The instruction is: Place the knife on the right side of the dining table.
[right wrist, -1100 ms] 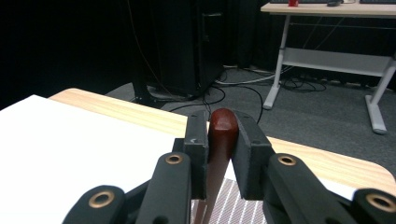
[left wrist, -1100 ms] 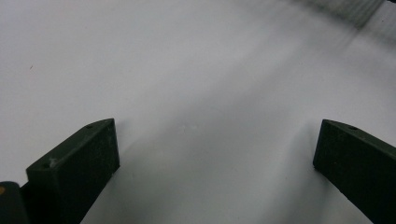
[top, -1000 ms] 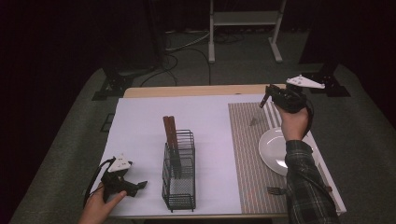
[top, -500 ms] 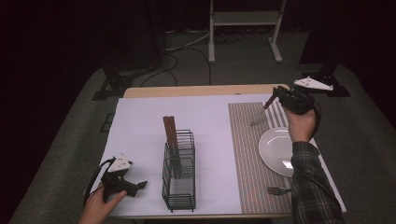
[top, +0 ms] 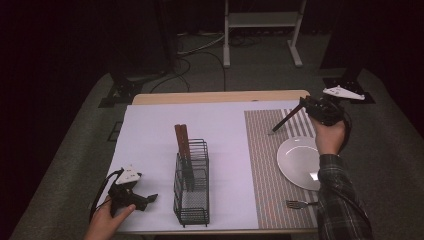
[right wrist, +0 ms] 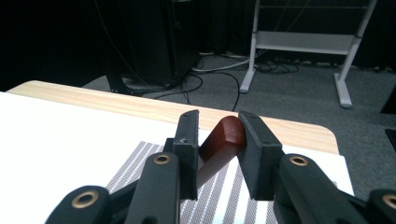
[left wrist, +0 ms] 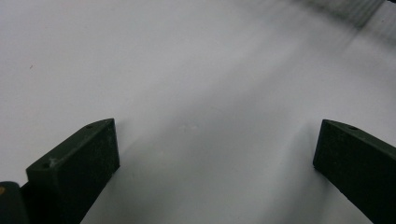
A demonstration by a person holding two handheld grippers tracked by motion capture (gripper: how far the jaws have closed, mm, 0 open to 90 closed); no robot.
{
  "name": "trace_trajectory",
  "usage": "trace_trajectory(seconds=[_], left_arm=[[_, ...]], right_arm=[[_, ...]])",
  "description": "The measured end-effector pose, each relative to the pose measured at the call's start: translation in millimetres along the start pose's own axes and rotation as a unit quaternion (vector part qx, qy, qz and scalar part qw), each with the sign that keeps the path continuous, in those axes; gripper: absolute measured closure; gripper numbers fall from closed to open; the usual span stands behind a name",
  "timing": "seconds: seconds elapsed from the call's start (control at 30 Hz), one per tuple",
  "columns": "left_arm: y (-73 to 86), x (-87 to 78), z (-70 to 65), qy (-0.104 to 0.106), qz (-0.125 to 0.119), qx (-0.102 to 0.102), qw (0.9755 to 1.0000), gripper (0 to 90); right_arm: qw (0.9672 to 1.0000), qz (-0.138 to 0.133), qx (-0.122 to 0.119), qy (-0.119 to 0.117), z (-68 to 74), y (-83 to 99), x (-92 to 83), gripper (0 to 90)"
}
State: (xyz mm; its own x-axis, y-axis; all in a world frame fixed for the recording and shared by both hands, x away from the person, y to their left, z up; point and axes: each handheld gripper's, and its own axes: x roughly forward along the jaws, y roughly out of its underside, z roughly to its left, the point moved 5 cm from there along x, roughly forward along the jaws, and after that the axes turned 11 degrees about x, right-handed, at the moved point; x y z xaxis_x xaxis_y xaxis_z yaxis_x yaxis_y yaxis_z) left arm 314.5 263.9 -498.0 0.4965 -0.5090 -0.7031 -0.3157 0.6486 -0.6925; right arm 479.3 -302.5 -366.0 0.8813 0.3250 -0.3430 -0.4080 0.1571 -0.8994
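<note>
Brown stick (right wrist: 223, 140): it sits between the two fingers of the right gripper (right wrist: 217, 154). They are closed tight on its round red-brown end. From above the stick (top: 286, 119) slants down toward the striped mat (top: 270, 165). Its low tip is over the mat, above the plate.

Right gripper (top: 320, 109): it is up in the air at the far right of the tabletop (top: 215, 97). A second ago it was lower and nearer the plate. Now it is higher and farther back.

White plate (top: 299, 161): it lies on the striped mat, same spot as before.

Fork (top: 299, 203): it lies on the mat, near the front edge.

Wire rack (top: 191, 187): it stands on the white sheet (top: 150, 135). Two brown sticks (top: 182, 142) stand up in it.

Left gripper (left wrist: 215, 154): its fingers are wide open with nothing in them. It rests on the white sheet at the front left (top: 131, 192) and has not moved.
</note>
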Motion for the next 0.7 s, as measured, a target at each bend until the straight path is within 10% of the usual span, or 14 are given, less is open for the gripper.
trace_trajectory(seconds=[0.7], left_arm=[[0.0, 0.0, 0.0, 0.0, 0.0, 0.0, 1.0, 0.0]], right_arm=[[0.9986, 0.025, 0.026, 0.037, -31.3, 17.0, -2.2, 59.2]])
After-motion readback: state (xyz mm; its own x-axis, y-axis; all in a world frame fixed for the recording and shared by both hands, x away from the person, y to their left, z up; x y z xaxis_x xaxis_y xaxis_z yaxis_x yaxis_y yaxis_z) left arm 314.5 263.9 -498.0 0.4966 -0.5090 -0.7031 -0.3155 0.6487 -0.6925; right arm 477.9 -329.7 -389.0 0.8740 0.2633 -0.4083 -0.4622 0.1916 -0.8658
